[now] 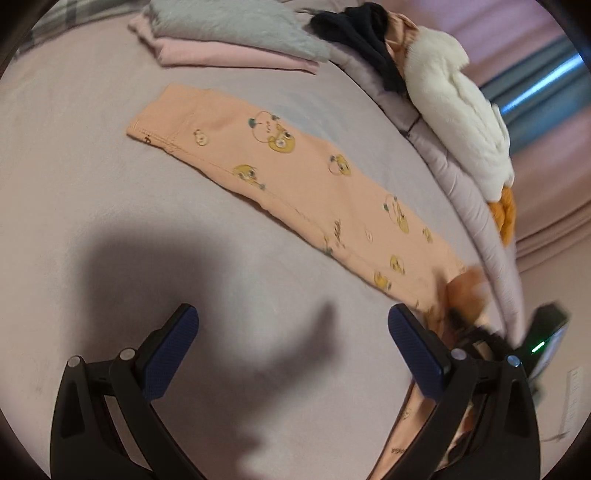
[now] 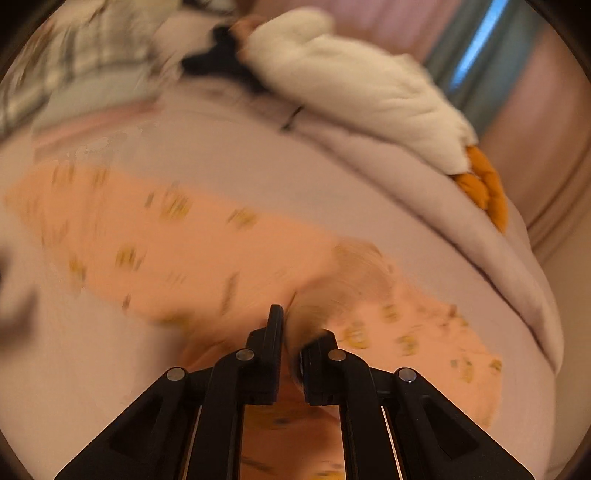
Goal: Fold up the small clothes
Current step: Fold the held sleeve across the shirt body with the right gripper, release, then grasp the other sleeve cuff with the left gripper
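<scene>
The left gripper [image 1: 291, 332] hovers at lower frame, fingers spread wide. The right gripper [image 2: 291, 332], fingers together, pinches the peach leggings [image 1: 295, 177] at the frame's bottom centre.

Left gripper [image 1: 291, 332] fingers spread wide apart, right gripper [image 2: 291, 332] fingers closed together

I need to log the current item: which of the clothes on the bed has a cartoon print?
The long peach cotton garment lying flat on the bed; the folded grey fleece and folded pink cloth are plain.
</scene>
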Available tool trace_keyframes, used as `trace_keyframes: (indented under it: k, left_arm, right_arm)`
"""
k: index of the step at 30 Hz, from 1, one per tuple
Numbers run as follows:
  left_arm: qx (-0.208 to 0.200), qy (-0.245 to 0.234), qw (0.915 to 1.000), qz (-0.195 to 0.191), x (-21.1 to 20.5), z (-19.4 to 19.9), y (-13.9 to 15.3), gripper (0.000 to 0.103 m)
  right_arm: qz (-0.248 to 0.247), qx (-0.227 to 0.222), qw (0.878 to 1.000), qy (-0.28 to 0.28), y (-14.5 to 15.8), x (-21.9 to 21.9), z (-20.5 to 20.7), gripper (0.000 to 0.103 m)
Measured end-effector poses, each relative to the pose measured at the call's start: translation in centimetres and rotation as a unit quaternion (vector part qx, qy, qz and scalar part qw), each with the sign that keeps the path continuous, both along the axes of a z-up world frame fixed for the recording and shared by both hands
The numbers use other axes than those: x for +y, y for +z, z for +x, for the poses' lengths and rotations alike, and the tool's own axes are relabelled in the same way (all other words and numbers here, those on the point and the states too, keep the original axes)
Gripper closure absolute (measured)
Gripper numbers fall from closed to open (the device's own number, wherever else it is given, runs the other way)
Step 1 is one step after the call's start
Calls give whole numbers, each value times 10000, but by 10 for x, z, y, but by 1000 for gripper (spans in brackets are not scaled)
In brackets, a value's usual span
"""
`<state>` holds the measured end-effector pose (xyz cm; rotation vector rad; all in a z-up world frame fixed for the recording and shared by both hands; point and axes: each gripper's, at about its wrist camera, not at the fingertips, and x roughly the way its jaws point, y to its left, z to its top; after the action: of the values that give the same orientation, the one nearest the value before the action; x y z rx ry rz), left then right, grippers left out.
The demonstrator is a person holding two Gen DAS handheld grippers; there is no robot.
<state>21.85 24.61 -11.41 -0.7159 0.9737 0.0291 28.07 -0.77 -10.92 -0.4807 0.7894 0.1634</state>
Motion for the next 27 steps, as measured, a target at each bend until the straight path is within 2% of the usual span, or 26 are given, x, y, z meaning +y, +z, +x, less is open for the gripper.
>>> trace_keyframes:
  k: [2, 4, 6, 8, 10, 11, 12, 13, 15, 18, 20, 22, 24, 25, 26, 27]
  left_arm:
    - [-69, 58, 9996, -262, 9, 3, 0, 0]
    - [-210, 141, 9982, -551, 20, 5, 3, 0]
    - [-293, 230, 9967, -725, 29, 8, 6, 0]
    - [-425, 305, 9942, -941, 38, 11, 8, 0]
    - [-514, 398, 9917, -1114, 45, 15, 8, 0]
    - [-565, 415, 9901, -1218, 48, 18, 7, 0]
    - [-579, 451, 9877, -1380, 51, 22, 4, 0]
    - [-572, 475, 9861, -1485, 52, 24, 2, 0]
    - [-608, 498, 9819, -1722, 54, 30, -1, 1]
    - [-727, 530, 9781, -1877, 57, 38, 0, 1]
    - [-764, 655, 9768, -1890, 62, 46, -2, 2]
    - [-755, 888, 9763, -1824, 66, 51, -2, 4]
    - [-787, 1078, 9766, -1685, 71, 56, 1, 8]
    - [-745, 1221, 9774, -1555, 73, 58, 2, 17]
    - [-669, 1320, 9780, -1467, 76, 60, 1, 33]
    - [-578, 1401, 9783, -1410, 79, 62, -2, 44]
  right_arm:
    - [-70, 268, 9994, 190, -9, 6, 0, 73]
    - [65, 224, 9991, 368, -1, 1, -5, 67]
    - [621, 386, 9956, 585, 15, -14, -11, 52]
    - [1527, 564, 9840, 721, 33, -37, -16, 48]
    - [2558, 663, 9619, 700, 47, -68, -18, 48]
    - [2890, 675, 9531, 591, 49, -79, -15, 48]
    - [3019, 687, 9494, 533, 47, -82, -15, 48]
    - [3089, 714, 9476, 398, 44, -86, -9, 49]
    - [3034, 756, 9494, 303, 34, -80, -1, 69]
    - [3034, 829, 9487, 322, 18, -61, 2, 77]
    - [2976, 912, 9496, 384, 6, -46, 5, 79]
    - [2727, 1200, 9538, 384, -9, -32, 11, 79]
    - [2683, 1109, 9559, 436, -8, -33, 8, 79]
    - [2742, 1129, 9539, 457, -4, -34, 6, 79]
    - [2848, 1142, 9507, 459, 1, -38, 5, 79]
    - [2898, 1122, 9494, 450, 5, -42, 3, 79]
